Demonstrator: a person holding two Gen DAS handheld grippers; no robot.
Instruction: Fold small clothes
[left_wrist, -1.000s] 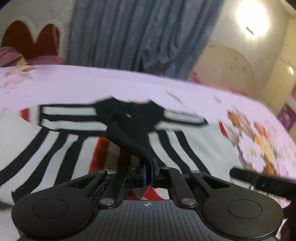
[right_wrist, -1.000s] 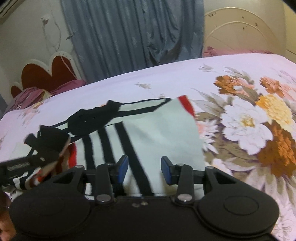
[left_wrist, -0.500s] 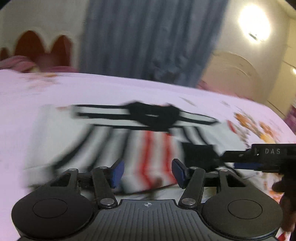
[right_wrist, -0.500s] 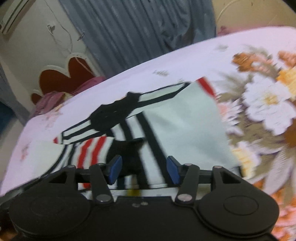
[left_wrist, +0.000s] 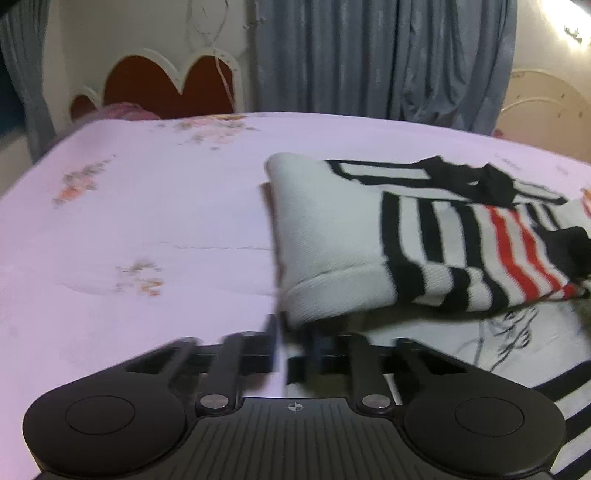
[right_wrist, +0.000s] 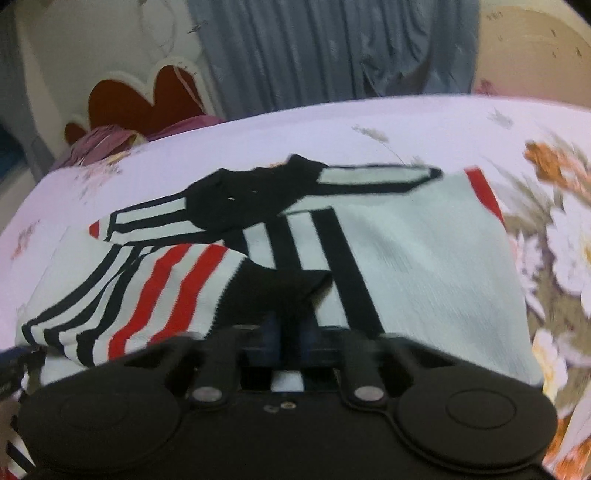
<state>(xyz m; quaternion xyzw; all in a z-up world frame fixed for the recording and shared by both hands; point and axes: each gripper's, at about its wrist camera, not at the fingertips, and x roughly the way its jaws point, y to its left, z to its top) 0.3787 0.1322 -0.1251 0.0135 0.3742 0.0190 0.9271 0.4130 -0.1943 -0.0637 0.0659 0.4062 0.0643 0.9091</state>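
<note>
A small white knit sweater (left_wrist: 332, 236) with black and red stripes and a black collar lies partly folded on the bed; it also shows in the right wrist view (right_wrist: 417, 266). My left gripper (left_wrist: 282, 354) sits at the sweater's near left corner, its jaws nearly together on the white hem, blurred by motion. My right gripper (right_wrist: 290, 332) is shut on the black cuff (right_wrist: 280, 291) of the striped sleeve, which lies across the sweater's front.
The bed has a pale pink sheet (left_wrist: 147, 221) with a large flower print on the right (right_wrist: 565, 229). A red and white headboard (left_wrist: 166, 85) and grey curtains (left_wrist: 369, 55) stand behind.
My left gripper let go of the black cuff, opened, swung to the sweater's left corner and closed there. My right gripper moved in from open and shut on the black cuff.
</note>
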